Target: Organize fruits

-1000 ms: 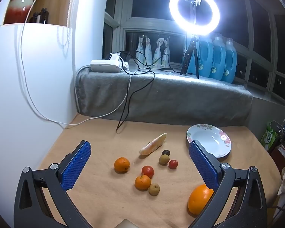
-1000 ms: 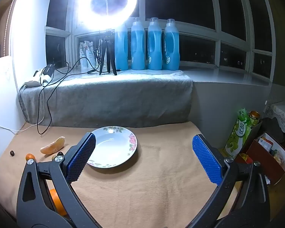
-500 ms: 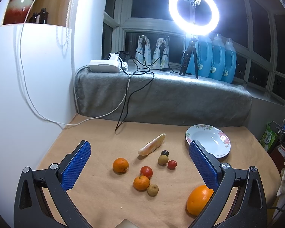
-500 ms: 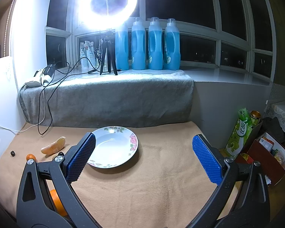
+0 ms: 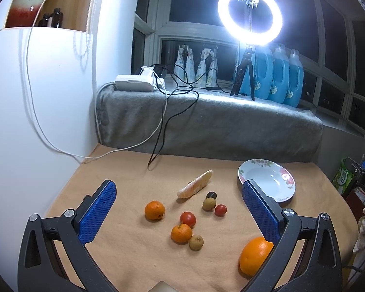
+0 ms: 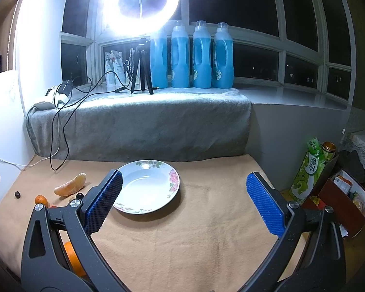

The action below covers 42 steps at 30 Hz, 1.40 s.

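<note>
Loose fruit lies on the tan cloth in the left wrist view: two tangerines (image 5: 154, 210) (image 5: 181, 233), two red tomatoes (image 5: 188, 219) (image 5: 220, 210), two brown longans (image 5: 209, 204) (image 5: 196, 242), a dark grape (image 5: 211, 195), a peeled citrus segment (image 5: 195, 187) and a big orange (image 5: 255, 255) beside the right finger. A white flowered plate (image 5: 267, 177) (image 6: 146, 185) stands empty at the right. My left gripper (image 5: 178, 215) is open and empty above the fruit. My right gripper (image 6: 182, 199) is open and empty just in front of the plate.
A grey blanket-covered sill (image 6: 138, 124) runs along the back with a ring light (image 5: 250, 14), cables and several blue bottles (image 6: 192, 56). A white cabinet (image 5: 24, 112) walls the left. Boxes and cartons (image 6: 328, 185) stand beyond the table's right edge.
The left gripper has drifted slightly; the fruit sits a touch lower-left in its view. The right gripper has barely moved. Both stay open.
</note>
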Tool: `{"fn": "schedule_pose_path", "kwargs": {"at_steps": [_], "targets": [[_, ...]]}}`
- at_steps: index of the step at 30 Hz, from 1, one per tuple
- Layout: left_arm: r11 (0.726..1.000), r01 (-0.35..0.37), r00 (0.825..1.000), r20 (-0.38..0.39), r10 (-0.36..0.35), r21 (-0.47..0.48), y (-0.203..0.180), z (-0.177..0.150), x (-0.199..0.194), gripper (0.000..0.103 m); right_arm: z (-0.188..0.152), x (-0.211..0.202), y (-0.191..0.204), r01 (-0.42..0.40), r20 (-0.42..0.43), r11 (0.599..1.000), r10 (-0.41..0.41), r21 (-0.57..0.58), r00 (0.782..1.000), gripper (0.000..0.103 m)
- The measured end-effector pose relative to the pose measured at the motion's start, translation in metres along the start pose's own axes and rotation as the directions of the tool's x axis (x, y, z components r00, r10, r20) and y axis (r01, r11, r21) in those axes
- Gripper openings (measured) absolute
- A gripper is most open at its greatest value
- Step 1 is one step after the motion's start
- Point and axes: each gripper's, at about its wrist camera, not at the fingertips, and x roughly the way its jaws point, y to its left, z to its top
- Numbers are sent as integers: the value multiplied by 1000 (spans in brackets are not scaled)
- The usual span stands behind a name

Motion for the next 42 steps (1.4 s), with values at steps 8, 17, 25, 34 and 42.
{"fn": "schedule_pose_path", "kwargs": {"at_steps": [8, 17, 25, 34, 42], "targets": [[1000, 9, 1000, -8, -9, 0, 0, -5, 2, 102, -3, 2, -1, -8, -1, 1000, 8, -15, 1000, 103], [999, 47, 998, -41, -47, -9, 0, -12, 3, 102, -10, 7, 1, -40, -6, 999, 40, -34, 999, 103], [989, 146, 979, -137, -149, -32, -4, -31, 13, 95, -24, 28, 8, -182, -86, 983, 181, -1, 980, 103], [939, 318, 900, -271, -341, -129, -12, -60, 29, 85, -57, 63, 21, -362, -320, 930, 364, 66, 875, 103], [904, 402, 827, -364, -428, -148, -25, -80, 40, 76, -74, 78, 39, -482, -422, 854, 518, 196, 744, 103]]}}
